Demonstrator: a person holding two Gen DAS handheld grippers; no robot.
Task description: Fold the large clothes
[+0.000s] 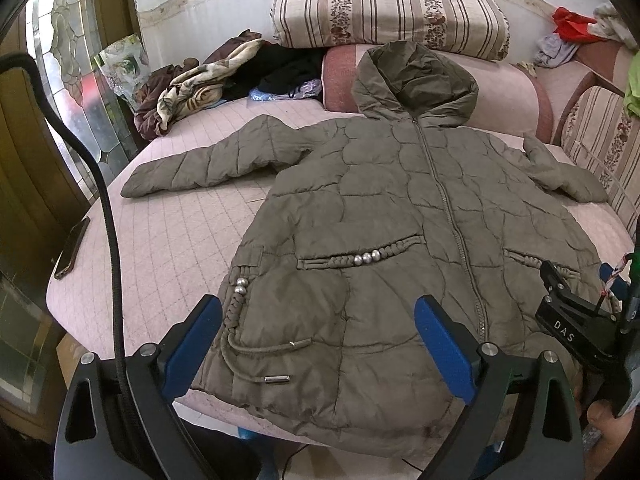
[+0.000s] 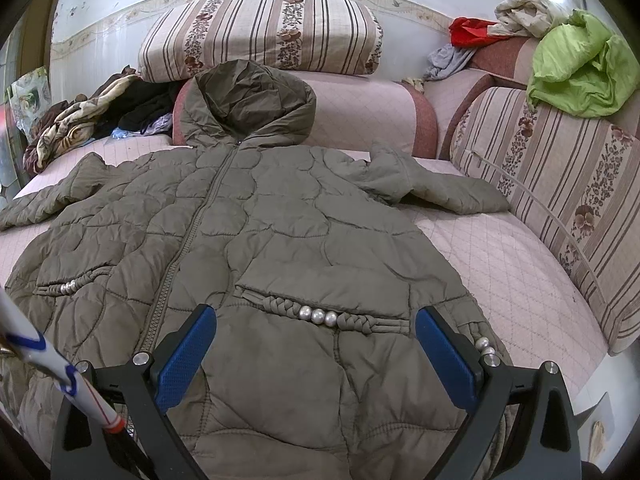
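Observation:
An olive quilted hooded jacket [image 1: 380, 216] lies flat, front up and zipped, on the pink quilted sofa seat [image 1: 168, 248]. Its sleeves are spread to both sides and its hood rests against the backrest. It also shows in the right wrist view [image 2: 280, 220]. My left gripper [image 1: 318, 344] is open and empty above the jacket's lower left hem. My right gripper [image 2: 316, 352] is open and empty above the lower right part, near the beaded pocket trim [image 2: 318, 315]. The right gripper also shows at the right edge of the left wrist view [image 1: 560, 292].
A striped cushion [image 1: 388, 4] sits on the backrest. Crumpled blankets and dark clothes [image 1: 192, 84] lie at the back left. A phone [image 1: 72, 248] lies on the seat's left edge. A green cloth [image 2: 580, 64] and other clothes lie on the right armrest. A black cable [image 1: 108, 220] hangs at left.

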